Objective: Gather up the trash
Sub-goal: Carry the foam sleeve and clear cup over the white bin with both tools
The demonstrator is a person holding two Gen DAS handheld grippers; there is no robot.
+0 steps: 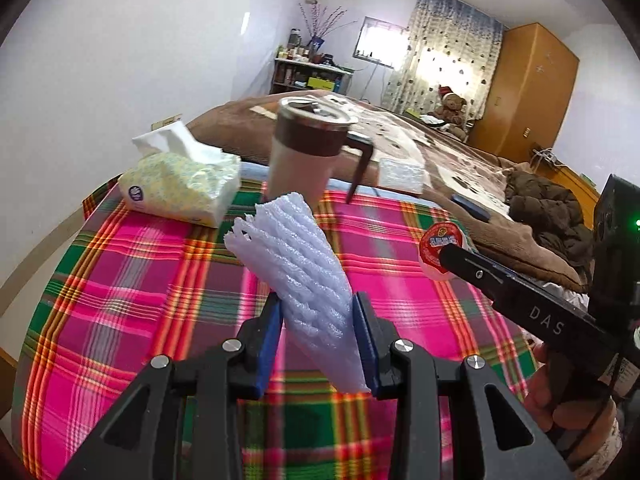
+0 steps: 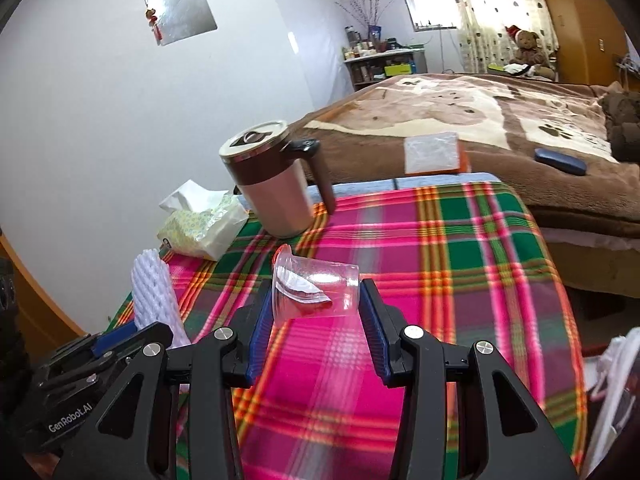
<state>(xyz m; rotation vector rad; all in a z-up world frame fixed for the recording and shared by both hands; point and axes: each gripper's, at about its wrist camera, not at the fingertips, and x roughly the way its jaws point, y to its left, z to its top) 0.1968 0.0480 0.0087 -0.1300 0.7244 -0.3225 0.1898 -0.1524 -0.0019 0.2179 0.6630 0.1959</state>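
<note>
A white foam fruit net (image 1: 296, 276) stands up between the blue pads of my left gripper (image 1: 318, 312), which is shut on it above the plaid table. The same foam net (image 2: 154, 292) shows at the lower left of the right wrist view, in the left gripper (image 2: 116, 340). My right gripper (image 2: 316, 300) is shut on a clear plastic cup (image 2: 316, 286) lying sideways, with a red-and-white peeled lid hanging on it. In the left wrist view that cup (image 1: 438, 246) shows its red lid at the right, beside a black finger of the right gripper (image 1: 450, 258).
On the plaid tablecloth (image 2: 460, 260) stand a lidded mug with a dark handle (image 1: 306, 152) and a yellow tissue pack (image 1: 180, 184). Behind lies a brown bed with a white box (image 2: 432, 154) and a dark blue case (image 2: 560, 162). A person's hand (image 1: 560, 396) holds the right gripper.
</note>
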